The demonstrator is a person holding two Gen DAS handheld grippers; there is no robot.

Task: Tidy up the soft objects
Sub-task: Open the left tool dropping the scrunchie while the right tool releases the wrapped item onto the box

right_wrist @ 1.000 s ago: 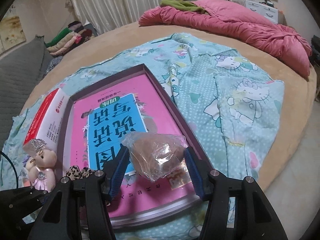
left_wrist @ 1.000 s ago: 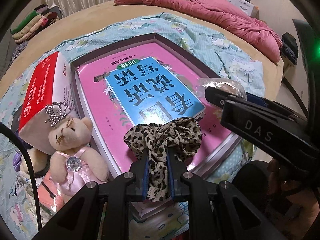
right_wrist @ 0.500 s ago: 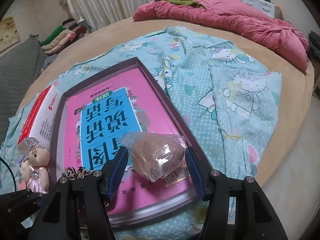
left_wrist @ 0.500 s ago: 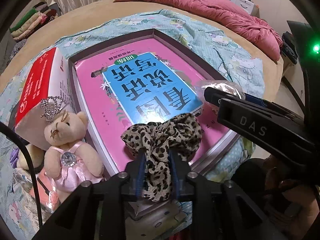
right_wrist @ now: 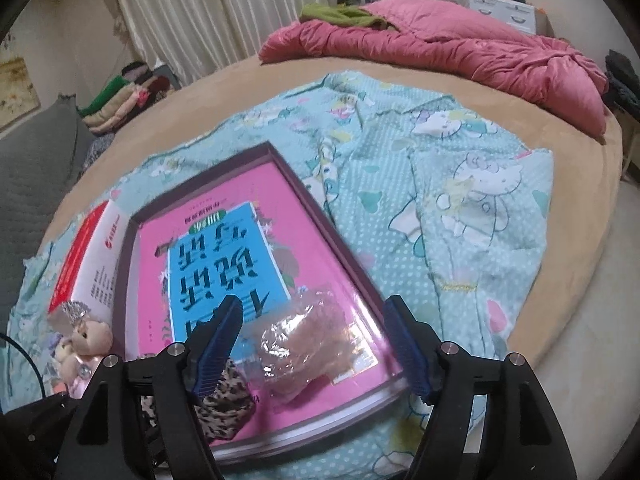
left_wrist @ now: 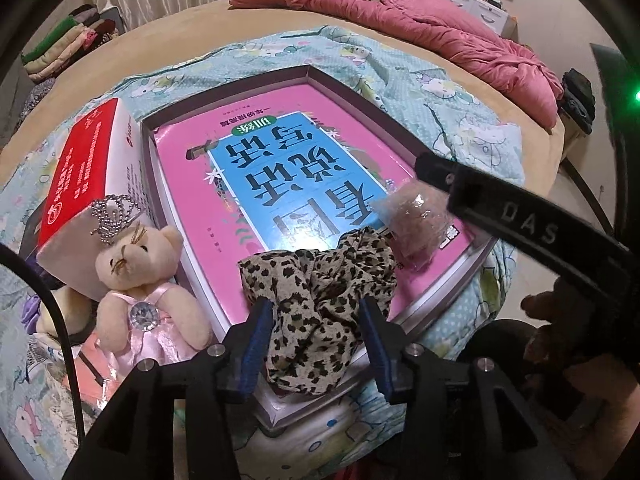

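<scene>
Motion blurs the right wrist view. The left gripper (left_wrist: 316, 320) gapes around the leopard-print fabric scrunchie (left_wrist: 320, 280); the right gripper (right_wrist: 312, 336) gapes above the clear-wrapped brown bundle (right_wrist: 308, 344) at the pink box's (right_wrist: 216, 224) near edge.

Leopard-print scrunchies: one (left_wrist: 320, 304), on the near end of the pink book.
Plastic-wrapped brown soft items: one (left_wrist: 420, 220), just beside the scrunchie.
Teddy bears: one in full view, with a crown and pink dress (left_wrist: 140, 280); a second plush shape behind it is too hidden to count.
Pink books: one (left_wrist: 288, 176).
Shallow boxes holding the book: one (left_wrist: 344, 92).
Red-and-white cartons: one (left_wrist: 88, 176).
Cartoon-print blue sheets: one (right_wrist: 460, 208).
Pink quilts: one (right_wrist: 440, 52).
Green cloths on the quilt: one (right_wrist: 340, 14).
Piles of folded clothes: one (right_wrist: 120, 96).
Tongs: two, one pair per view (left_wrist: 316, 344) (right_wrist: 312, 344).
</scene>
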